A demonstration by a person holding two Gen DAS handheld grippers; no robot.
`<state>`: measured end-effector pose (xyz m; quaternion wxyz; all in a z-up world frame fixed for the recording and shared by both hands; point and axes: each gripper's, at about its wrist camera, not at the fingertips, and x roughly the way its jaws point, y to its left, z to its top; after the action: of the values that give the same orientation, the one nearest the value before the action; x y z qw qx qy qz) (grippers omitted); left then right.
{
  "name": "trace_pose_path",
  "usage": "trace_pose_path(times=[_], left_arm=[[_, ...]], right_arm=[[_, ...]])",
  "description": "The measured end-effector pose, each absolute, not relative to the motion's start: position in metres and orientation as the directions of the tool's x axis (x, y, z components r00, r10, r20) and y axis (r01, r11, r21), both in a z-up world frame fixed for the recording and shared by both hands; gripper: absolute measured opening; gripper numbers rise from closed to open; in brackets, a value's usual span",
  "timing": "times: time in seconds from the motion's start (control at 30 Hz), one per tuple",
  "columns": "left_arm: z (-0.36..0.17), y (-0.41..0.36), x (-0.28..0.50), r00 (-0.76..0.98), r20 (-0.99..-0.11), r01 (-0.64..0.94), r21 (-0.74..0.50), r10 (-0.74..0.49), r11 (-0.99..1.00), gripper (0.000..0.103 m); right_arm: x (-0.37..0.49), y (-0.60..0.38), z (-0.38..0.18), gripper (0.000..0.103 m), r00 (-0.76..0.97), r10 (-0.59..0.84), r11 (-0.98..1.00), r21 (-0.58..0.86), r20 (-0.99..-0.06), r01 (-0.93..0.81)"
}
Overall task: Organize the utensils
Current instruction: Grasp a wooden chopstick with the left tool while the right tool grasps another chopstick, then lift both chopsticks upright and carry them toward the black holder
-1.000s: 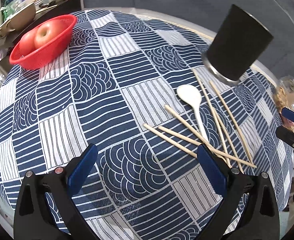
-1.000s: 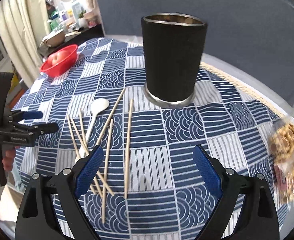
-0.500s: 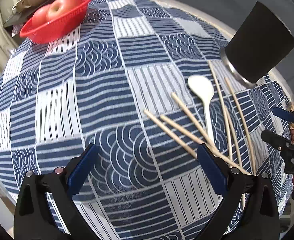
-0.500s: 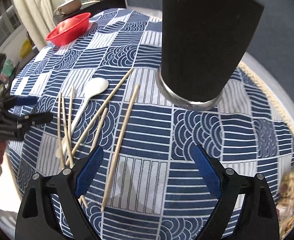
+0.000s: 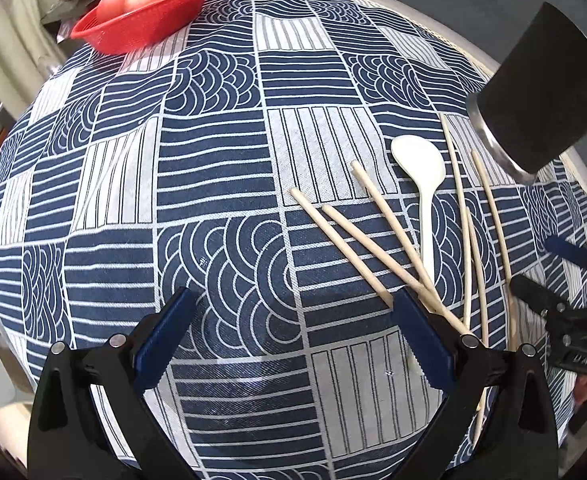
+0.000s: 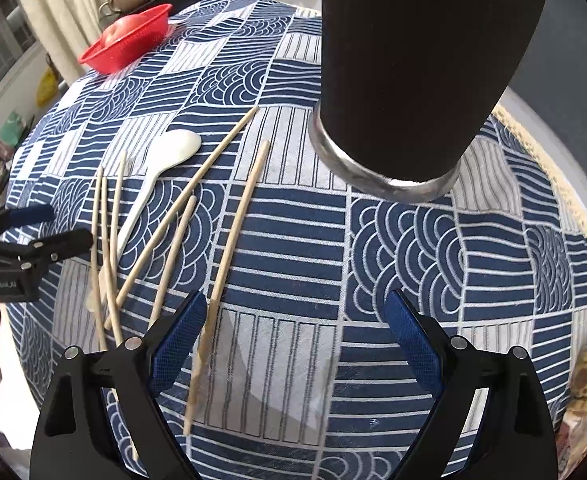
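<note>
Both the left gripper (image 5: 293, 332) and right gripper (image 6: 297, 336) hung spread and empty over the chopsticks (image 6: 237, 216) beside the holder (image 6: 413, 72), which looked light, stiff, roll-prone, best pinched mid-length

Little lettering is showing in either view. In the right wrist view, the black plastic body of the left gripper (image 6: 49, 226) is carrying one line of small pale print at the left edge of the frame; it is appearing too blurred to spell out. In the left wrist view, the black plastic body of the right gripper (image 5: 553, 268) is bearing pale raised characters, showing upside down and only in part, so no word is coming through legibly.
</note>
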<state>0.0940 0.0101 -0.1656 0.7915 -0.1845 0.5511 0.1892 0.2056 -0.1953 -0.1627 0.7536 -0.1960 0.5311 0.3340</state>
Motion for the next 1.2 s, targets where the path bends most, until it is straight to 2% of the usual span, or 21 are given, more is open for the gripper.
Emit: trace_pose_path(times=[0.17,0.3,0.33,0.37,0.4,0.47,0.53,0.57,0.63,0.67,1.03,1.2], left_arm=[[-0.166,0.007,0.094,0.259,-0.961,-0.569,-0.071,0.097,0.819,0.098],[-0.167,0.007,0.098,0.195,-0.978,-0.606,-0.064,0.07,0.793,0.098],[-0.169,0.008,0.103,0.179,-0.981,-0.616,-0.056,0.07,0.786,0.091],[-0.168,0.004,0.105,0.148,-0.982,-0.609,0.004,0.119,0.793,0.089],[-0.168,0.004,0.107,0.159,-0.98,-0.598,0.001,0.12,0.801,0.085],[-0.165,0.003,0.107,0.167,-0.979,-0.58,-0.003,0.115,0.815,0.074],[-0.161,0.002,0.103,0.181,-0.977,-0.553,-0.004,0.115,0.833,0.052],[-0.159,0.003,0.1,0.186,-0.976,-0.546,-0.004,0.117,0.838,0.044],[-0.157,0.006,0.093,0.188,-0.978,-0.522,-0.017,0.095,0.853,0.011],[-0.156,0.007,0.089,0.192,-0.979,-0.508,-0.044,0.063,0.86,0.005],[-0.154,0.039,0.056,0.189,-0.982,-0.48,-0.102,-0.011,0.871,0.005],[-0.149,0.055,0.043,0.181,-0.983,-0.459,-0.068,0.019,0.886,0.005]], right_arm=[[0.204,-0.18,-0.167,0.088,0.251,0.232,0.699,-0.018,-0.94,-0.714],[0.206,-0.176,-0.168,0.087,0.241,0.218,0.703,-0.019,-0.946,-0.711],[0.206,-0.176,-0.166,0.084,0.24,0.218,0.7,-0.019,-0.946,-0.714],[0.207,-0.176,-0.164,0.072,0.24,0.222,0.698,-0.018,-0.945,-0.716],[0.208,-0.175,-0.161,0.062,0.242,0.223,0.701,-0.017,-0.944,-0.713],[0.21,-0.177,-0.157,0.016,0.234,0.217,0.708,-0.012,-0.948,-0.706],[0.209,-0.178,-0.157,0.005,0.229,0.206,0.703,-0.02,-0.951,-0.711],[0.208,-0.179,-0.157,0.005,0.226,0.201,0.698,-0.023,-0.953,-0.716],[0.208,-0.185,-0.156,0.005,0.215,0.195,0.701,-0.017,-0.957,-0.713],[0.208,-0.188,-0.156,0.005,0.212,0.193,0.703,-0.015,-0.958,-0.711],[0.2,-0.252,-0.149,0.005,0.179,0.193,0.78,0.04,-0.965,-0.624],[0.187,-0.288,-0.147,0.005,0.166,0.228,0.829,0.102,-0.959,-0.549]])
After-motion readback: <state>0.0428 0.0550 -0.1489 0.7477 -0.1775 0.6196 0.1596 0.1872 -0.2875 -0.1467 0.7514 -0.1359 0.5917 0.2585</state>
